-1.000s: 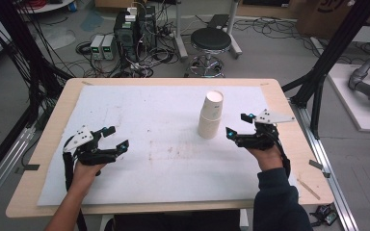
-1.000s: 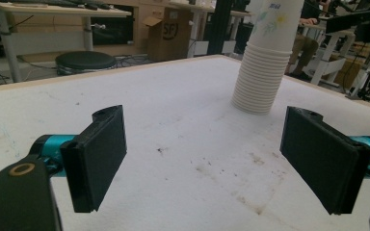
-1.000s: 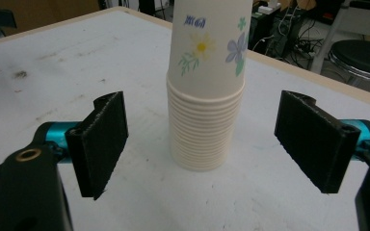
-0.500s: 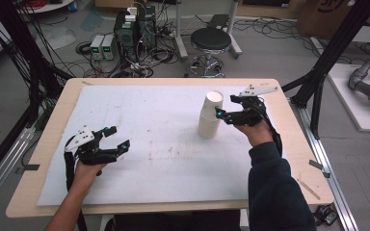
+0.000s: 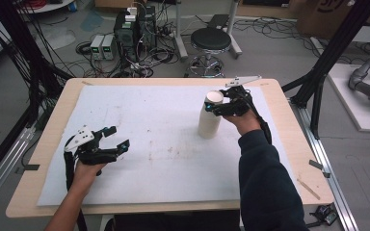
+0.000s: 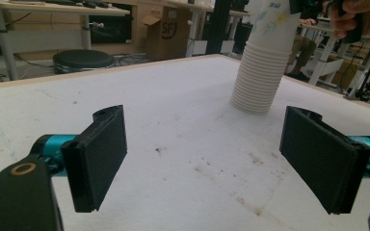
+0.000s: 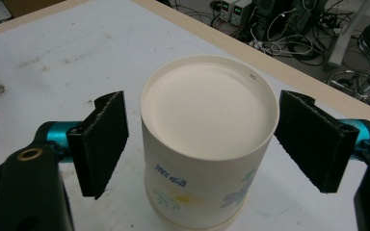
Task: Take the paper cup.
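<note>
Now at the cup stack

Nearest, the left gripper (image 5: 112, 143) rests on the white mat (image 5: 149, 192), jaws released and empty. Farther off, the right gripper (image 5: 215, 107), a second ago beside the cups (image 5: 209, 118), now straddles the top cup (image 7: 207, 144), jaws closing but not touching. Its view shows printed flowers. Bare mat surrounds the stack.

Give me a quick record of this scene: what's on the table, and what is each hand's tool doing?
table: wooden table under a white sheet
item: cup stack, upside down, upright
top cup: printed cup
right gripper: jaws either side of the top cup, just been closing, small gaps left, not pressing
left gripper: open, nothing between the jaws, apart from the stack
behind: stool
</note>
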`<state>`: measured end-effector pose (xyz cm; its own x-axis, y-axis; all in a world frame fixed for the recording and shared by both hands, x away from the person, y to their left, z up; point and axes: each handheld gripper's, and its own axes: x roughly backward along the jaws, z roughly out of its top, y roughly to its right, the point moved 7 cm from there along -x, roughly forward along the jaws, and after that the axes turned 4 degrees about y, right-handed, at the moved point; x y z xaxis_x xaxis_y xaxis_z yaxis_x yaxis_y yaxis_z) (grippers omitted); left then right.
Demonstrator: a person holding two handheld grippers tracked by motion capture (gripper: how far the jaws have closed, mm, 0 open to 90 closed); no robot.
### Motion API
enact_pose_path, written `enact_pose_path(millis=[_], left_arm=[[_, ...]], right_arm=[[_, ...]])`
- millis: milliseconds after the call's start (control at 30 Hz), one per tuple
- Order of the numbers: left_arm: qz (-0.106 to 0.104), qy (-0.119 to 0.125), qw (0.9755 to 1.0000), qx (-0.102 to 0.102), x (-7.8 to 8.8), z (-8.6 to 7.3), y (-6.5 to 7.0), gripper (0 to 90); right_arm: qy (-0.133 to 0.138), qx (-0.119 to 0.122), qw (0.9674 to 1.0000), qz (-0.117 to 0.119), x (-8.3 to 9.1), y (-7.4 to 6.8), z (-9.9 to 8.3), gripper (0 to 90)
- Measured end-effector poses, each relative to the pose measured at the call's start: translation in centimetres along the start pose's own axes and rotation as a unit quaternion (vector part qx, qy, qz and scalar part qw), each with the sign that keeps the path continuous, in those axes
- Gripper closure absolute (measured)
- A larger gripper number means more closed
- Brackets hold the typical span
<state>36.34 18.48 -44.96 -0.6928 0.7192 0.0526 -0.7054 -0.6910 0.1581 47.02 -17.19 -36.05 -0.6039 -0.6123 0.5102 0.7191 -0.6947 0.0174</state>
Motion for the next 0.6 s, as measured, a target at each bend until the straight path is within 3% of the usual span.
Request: enact_pose_path(millis=[133,167,400,600], left_arm=[[0.001,0.0,1.0,0.001,0.0,0.0,0.0,16.8],[0.001,0.0,1.0,0.001,0.0,0.0,-0.1,16.8],[0.001,0.001,1.0,0.002,0.0,0.0,0.0,17.1],[-0.001,0.001,1.0,0.001,0.0,0.1,0.0,17.1]], right_arm=[[-0.003,0.006,1.0,-0.001,-0.1,0.1,-0.1,27.5],[0.002,0.007,1.0,0.0,-0.1,0.2,0.0,32.7],[0.015,0.007,0.9999,0.001,0.3,0.2,0.5,34.7],[0.032,0.006,0.9995,0.0,1.3,0.1,1.9,35.5]])
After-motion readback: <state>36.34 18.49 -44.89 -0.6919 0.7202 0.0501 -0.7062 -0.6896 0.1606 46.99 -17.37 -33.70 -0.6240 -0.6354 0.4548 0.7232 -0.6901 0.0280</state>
